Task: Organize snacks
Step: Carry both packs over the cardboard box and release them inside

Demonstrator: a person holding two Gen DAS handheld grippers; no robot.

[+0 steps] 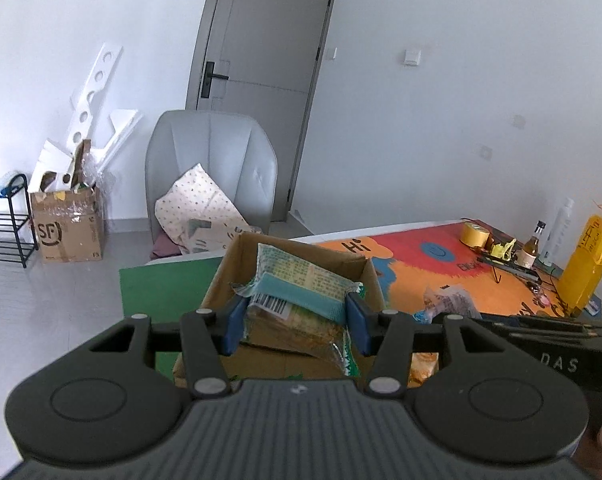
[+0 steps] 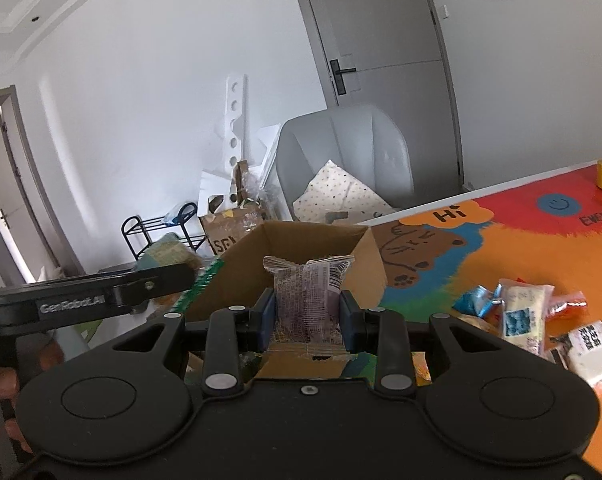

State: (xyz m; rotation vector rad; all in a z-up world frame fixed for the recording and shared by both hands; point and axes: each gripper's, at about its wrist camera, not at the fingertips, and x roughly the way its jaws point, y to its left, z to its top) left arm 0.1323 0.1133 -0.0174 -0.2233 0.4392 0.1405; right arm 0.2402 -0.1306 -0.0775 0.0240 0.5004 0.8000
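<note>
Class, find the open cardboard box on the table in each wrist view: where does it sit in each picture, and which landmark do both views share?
Left wrist view: the cardboard box is at centre, just beyond the left gripper, partly hidden by its green snack packet.
Right wrist view: the box is at centre, behind the right gripper's purple snack packet.
Shared landmark: the grey armchair.

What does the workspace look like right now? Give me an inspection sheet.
Surface: table under a colourful cartoon mat.
Job's things: open carton; loose snacks right of it on the mat.
Clutter: tape roll, small bottle, yellow bag at the far edge.
Tongs: left tongs shut on a green pack; right tongs shut on a clear pack.
Cables: thin wires near the bottle.
Surroundings: grey chair with a cushion, door, shoe rack, floor box.
</note>
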